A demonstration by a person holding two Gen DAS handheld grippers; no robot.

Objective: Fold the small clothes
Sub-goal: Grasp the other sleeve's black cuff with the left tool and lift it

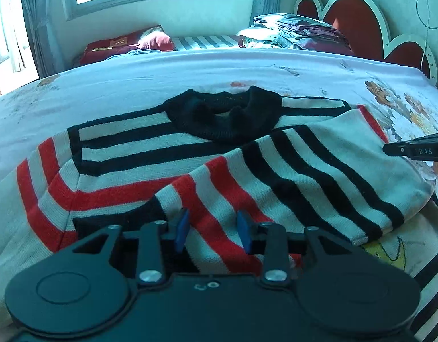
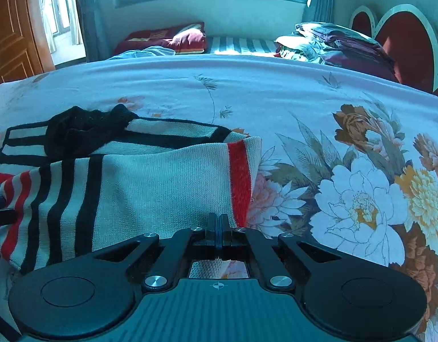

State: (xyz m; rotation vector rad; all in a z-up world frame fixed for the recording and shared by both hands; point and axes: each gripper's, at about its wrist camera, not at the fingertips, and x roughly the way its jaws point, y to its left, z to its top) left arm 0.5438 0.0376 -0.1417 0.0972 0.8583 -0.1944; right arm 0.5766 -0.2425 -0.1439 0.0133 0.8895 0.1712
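A small striped sweater (image 1: 150, 154) in white, black and red, with a black collar (image 1: 224, 114), lies flat on the bed. Its right sleeve (image 1: 304, 176) is folded across the body. My left gripper (image 1: 212, 228) is open, its blue pads either side of the folded sleeve's cuff end, low over it. My right gripper (image 2: 219, 225) is shut just above the sweater's right edge (image 2: 238, 182); whether it pinches cloth is hidden. The right gripper also shows at the right edge of the left wrist view (image 1: 418, 151). The sweater fills the left half of the right wrist view (image 2: 139, 188).
The bed is covered by a floral sheet (image 2: 347, 193). A pile of clothes (image 1: 298, 34) and a red pillow (image 1: 127, 45) lie at the far side. A red heart-shaped headboard (image 1: 361, 22) stands at the right, a window behind.
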